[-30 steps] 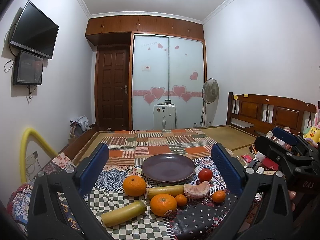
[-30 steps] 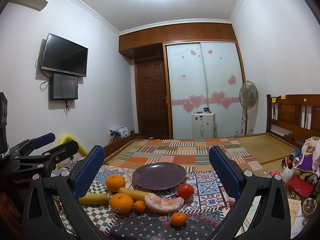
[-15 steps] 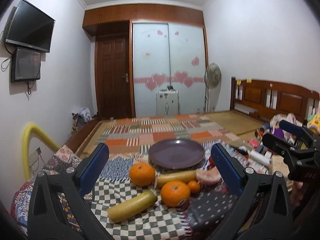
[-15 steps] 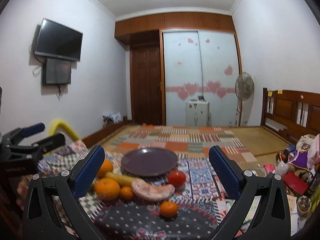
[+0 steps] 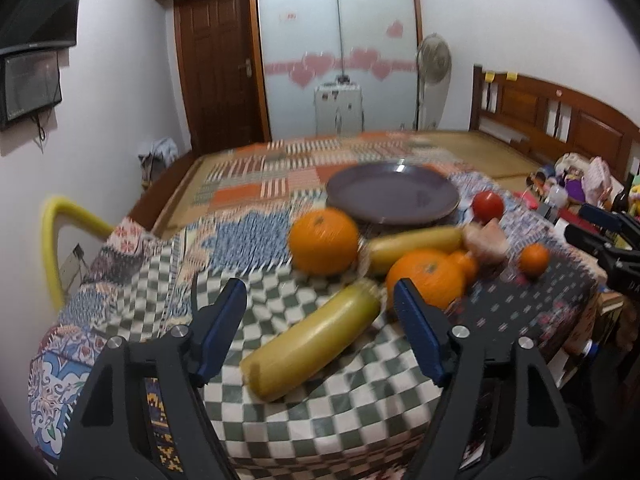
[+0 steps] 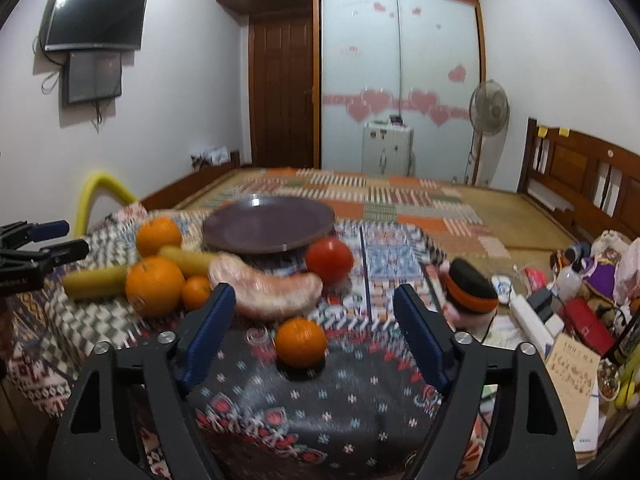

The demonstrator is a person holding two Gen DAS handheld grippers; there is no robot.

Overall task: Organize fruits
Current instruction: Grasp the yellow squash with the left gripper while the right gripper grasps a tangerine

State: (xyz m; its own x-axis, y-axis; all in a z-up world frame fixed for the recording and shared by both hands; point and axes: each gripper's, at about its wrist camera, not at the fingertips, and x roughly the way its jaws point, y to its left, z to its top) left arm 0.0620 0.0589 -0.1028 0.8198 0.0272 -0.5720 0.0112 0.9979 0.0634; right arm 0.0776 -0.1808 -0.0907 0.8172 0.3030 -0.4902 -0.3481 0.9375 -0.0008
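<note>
A purple plate [image 5: 392, 196] [image 6: 269, 225] sits empty on the patchwork cloth. In front of it lie two large oranges [image 5: 323, 240] [image 5: 426, 278], two yellow bananas [image 5: 310, 340] [image 5: 414, 242], small tangerines [image 5: 533, 259] [image 6: 300, 342], a red tomato [image 5: 487, 206] [image 6: 329, 260] and a pink peeled pomelo piece [image 6: 266, 290]. My left gripper [image 5: 320, 320] is open, above the near banana. My right gripper [image 6: 310, 328] is open around the near tangerine, above the cloth. Each gripper shows at the edge of the other's view.
The table's right side drops to a cluttered floor with boxes, bottles and toys [image 6: 568, 300]. A black-and-orange plush [image 6: 472, 290] lies at the table's right edge. A yellow tube [image 5: 60, 236] arches at the left. A bed with a headboard [image 5: 560, 120] stands behind.
Both grippers have moved forward and down toward the fruit, which looks much larger now. The left closed in on the near banana, the right on the near tangerine. Both stay open.
</note>
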